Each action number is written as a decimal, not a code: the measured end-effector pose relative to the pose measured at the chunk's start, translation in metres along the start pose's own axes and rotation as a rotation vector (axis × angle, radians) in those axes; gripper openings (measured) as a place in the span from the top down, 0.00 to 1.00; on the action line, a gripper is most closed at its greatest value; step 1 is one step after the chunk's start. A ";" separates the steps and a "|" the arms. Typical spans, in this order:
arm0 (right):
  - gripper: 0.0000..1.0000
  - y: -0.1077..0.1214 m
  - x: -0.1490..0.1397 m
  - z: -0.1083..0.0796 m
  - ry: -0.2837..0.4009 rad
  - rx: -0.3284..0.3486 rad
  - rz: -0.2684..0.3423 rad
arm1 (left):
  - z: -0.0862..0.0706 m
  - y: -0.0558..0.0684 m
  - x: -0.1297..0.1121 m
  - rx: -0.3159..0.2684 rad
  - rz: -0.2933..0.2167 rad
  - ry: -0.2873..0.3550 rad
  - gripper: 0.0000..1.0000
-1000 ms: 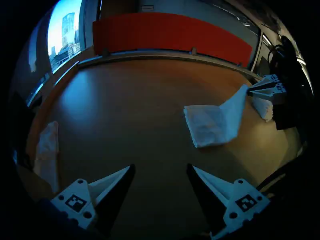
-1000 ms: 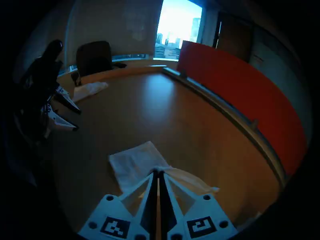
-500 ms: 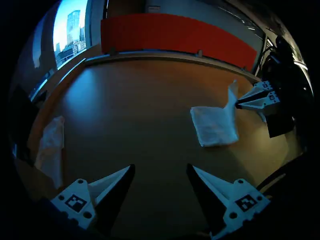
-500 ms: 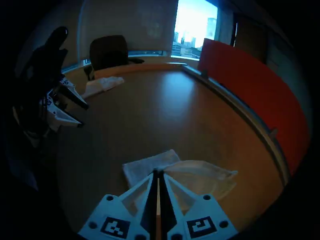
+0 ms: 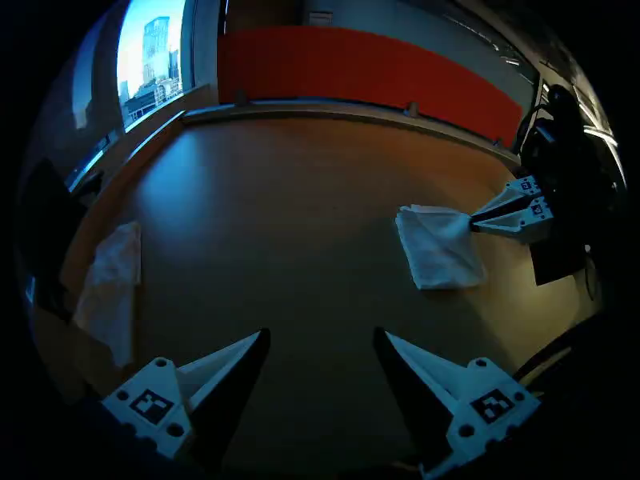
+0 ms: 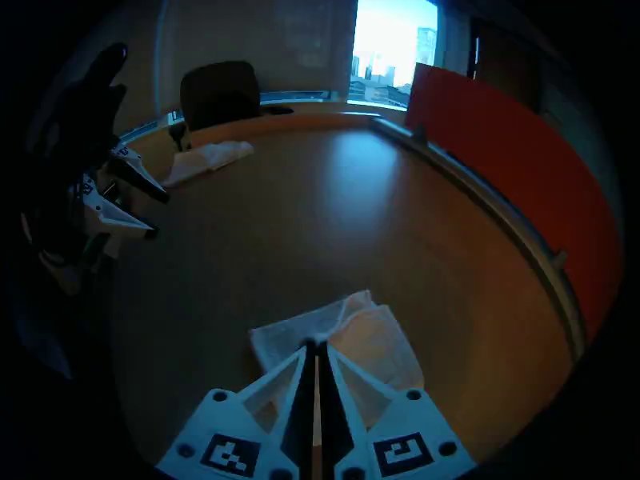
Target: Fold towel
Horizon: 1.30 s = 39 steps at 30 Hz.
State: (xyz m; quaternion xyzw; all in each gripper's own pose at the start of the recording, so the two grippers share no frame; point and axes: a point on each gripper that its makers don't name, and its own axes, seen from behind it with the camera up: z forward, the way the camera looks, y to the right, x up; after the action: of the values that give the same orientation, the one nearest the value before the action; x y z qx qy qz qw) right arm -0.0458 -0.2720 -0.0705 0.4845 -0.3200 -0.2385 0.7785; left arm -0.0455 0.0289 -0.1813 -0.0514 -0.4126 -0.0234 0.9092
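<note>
my right gripper [image 6: 317, 347] has its jaws pinched together on the edge of the folded towel [image 6: 352, 332], which lies flat on the bench [image 6: 320, 216]; my left gripper [image 5: 320, 334] hangs well apart, jaws spread wide, gripping nothing; another cloth [image 5: 112, 284] lies near the bench edge

towel [image 6: 360, 332]: near edge hidden behind right gripper [image 6: 317, 346] | person [image 5: 564, 168]: dark silhouette, no detail | chair [image 6: 218, 92]: lower part behind table [image 6: 320, 200] | cloth [image 5: 112, 280]: folds too dim to tell
</note>
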 end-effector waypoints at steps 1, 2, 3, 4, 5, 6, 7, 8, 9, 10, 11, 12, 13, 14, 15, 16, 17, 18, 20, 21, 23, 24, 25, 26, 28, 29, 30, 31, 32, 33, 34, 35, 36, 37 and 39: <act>0.98 0.000 0.001 0.000 0.001 0.001 0.001 | 0.000 0.000 0.000 0.000 0.001 0.000 0.05; 0.98 0.000 0.001 0.000 0.001 0.001 0.002 | 0.000 0.000 0.000 -0.001 0.002 0.000 0.05; 0.97 0.000 0.002 -0.001 0.002 0.002 0.003 | 0.001 0.000 0.000 -0.001 0.002 0.000 0.05; 0.97 -0.001 0.002 -0.001 0.003 0.003 0.003 | 0.001 0.000 0.000 -0.001 0.003 0.000 0.05; 0.97 -0.001 0.003 -0.001 0.004 0.004 0.003 | 0.001 0.000 0.000 -0.002 0.003 0.000 0.05; 0.96 -0.002 0.003 -0.002 0.005 0.005 0.003 | 0.002 0.001 0.000 -0.002 0.003 -0.001 0.05; 0.96 -0.002 0.003 -0.002 0.006 0.005 0.002 | 0.002 0.001 0.000 -0.003 0.002 -0.001 0.05; 0.94 -0.003 0.003 -0.002 0.006 0.006 0.001 | 0.002 0.001 0.001 -0.004 0.002 -0.001 0.05; 0.92 -0.003 0.003 -0.002 0.006 0.007 0.001 | 0.002 0.001 0.001 -0.004 0.001 -0.001 0.05; 0.90 -0.004 0.003 -0.003 0.005 0.009 0.001 | 0.002 0.001 0.001 -0.004 0.000 -0.001 0.05; 0.87 -0.005 0.003 -0.003 0.005 0.010 0.002 | 0.002 0.001 0.001 -0.004 0.000 0.000 0.05; 0.82 -0.006 0.002 -0.003 0.005 0.012 0.003 | 0.002 0.001 0.001 -0.004 0.000 0.000 0.05; 0.75 -0.007 0.001 -0.004 0.004 0.014 0.005 | 0.001 0.000 0.001 -0.004 0.000 0.000 0.05; 0.66 -0.007 0.001 -0.004 0.004 0.015 0.007 | 0.001 0.000 0.001 -0.003 0.000 0.001 0.05; 0.58 -0.008 0.000 -0.004 0.004 0.016 0.009 | 0.001 0.000 0.001 -0.003 0.000 0.001 0.05; 0.48 -0.008 0.000 -0.005 0.004 0.015 0.010 | 0.001 0.000 0.001 -0.002 0.000 0.001 0.05; 0.40 -0.009 -0.001 -0.005 0.003 0.014 0.012 | 0.000 -0.001 0.001 -0.001 0.001 0.001 0.05; 0.34 -0.009 -0.002 -0.005 0.003 0.012 0.012 | 0.000 -0.001 0.001 0.000 0.001 0.001 0.05; 0.25 -0.008 -0.004 -0.006 0.000 0.001 0.013 | 0.000 0.000 0.001 0.000 0.001 0.001 0.05; 0.23 -0.007 -0.006 -0.007 -0.001 -0.004 0.015 | 0.000 0.000 0.001 0.000 0.001 0.001 0.05; 0.23 -0.008 -0.010 -0.008 -0.003 -0.011 0.020 | -0.001 0.001 0.001 -0.001 0.002 0.003 0.04; 0.23 -0.008 -0.011 -0.008 -0.005 -0.015 0.023 | -0.001 0.001 0.002 -0.002 0.002 0.004 0.04; 0.23 -0.008 -0.014 -0.008 -0.006 -0.018 0.028 | -0.001 0.001 0.002 -0.002 0.003 0.005 0.04; 0.23 -0.008 -0.016 -0.009 -0.007 -0.021 0.031 | -0.001 0.002 0.002 -0.002 0.004 0.005 0.05; 0.23 -0.008 -0.021 -0.009 -0.011 -0.028 0.038 | -0.001 0.002 0.002 -0.003 0.005 0.006 0.05; 0.23 -0.008 -0.023 -0.009 -0.013 -0.031 0.040 | -0.001 0.003 0.002 -0.003 0.006 0.007 0.04; 0.23 -0.008 -0.026 -0.009 -0.016 -0.034 0.042 | -0.001 0.003 0.003 -0.003 0.007 0.007 0.05; 0.23 -0.008 -0.029 -0.010 -0.019 -0.036 0.043 | -0.001 0.003 0.003 -0.004 0.007 0.007 0.05; 0.23 -0.008 -0.031 -0.010 -0.022 -0.038 0.044 | -0.001 0.003 0.003 -0.004 0.008 0.007 0.05; 0.23 -0.008 -0.034 -0.010 -0.025 -0.041 0.045 | -0.001 0.003 0.003 -0.004 0.009 0.008 0.05; 0.23 -0.007 -0.037 -0.011 -0.029 -0.044 0.045 | -0.002 0.003 0.003 -0.003 0.009 0.008 0.05; 0.23 -0.007 -0.039 -0.011 -0.032 -0.046 0.046 | -0.002 0.003 0.003 -0.003 0.010 0.009 0.04; 0.23 -0.007 -0.042 -0.012 -0.035 -0.049 0.047 | -0.002 0.003 0.003 -0.003 0.011 0.009 0.05; 0.23 -0.007 -0.044 -0.013 -0.038 -0.052 0.050 | -0.002 0.003 0.003 -0.003 0.011 0.008 0.05; 0.23 -0.007 -0.049 -0.014 -0.044 -0.057 0.055 | -0.001 0.003 0.003 -0.002 0.012 0.008 0.04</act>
State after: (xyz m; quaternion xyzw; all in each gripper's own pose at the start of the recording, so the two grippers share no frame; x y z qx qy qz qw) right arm -0.0696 -0.2333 -0.0944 0.4479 -0.3432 -0.2366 0.7910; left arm -0.0422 0.0317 -0.1801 -0.0550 -0.4087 -0.0185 0.9108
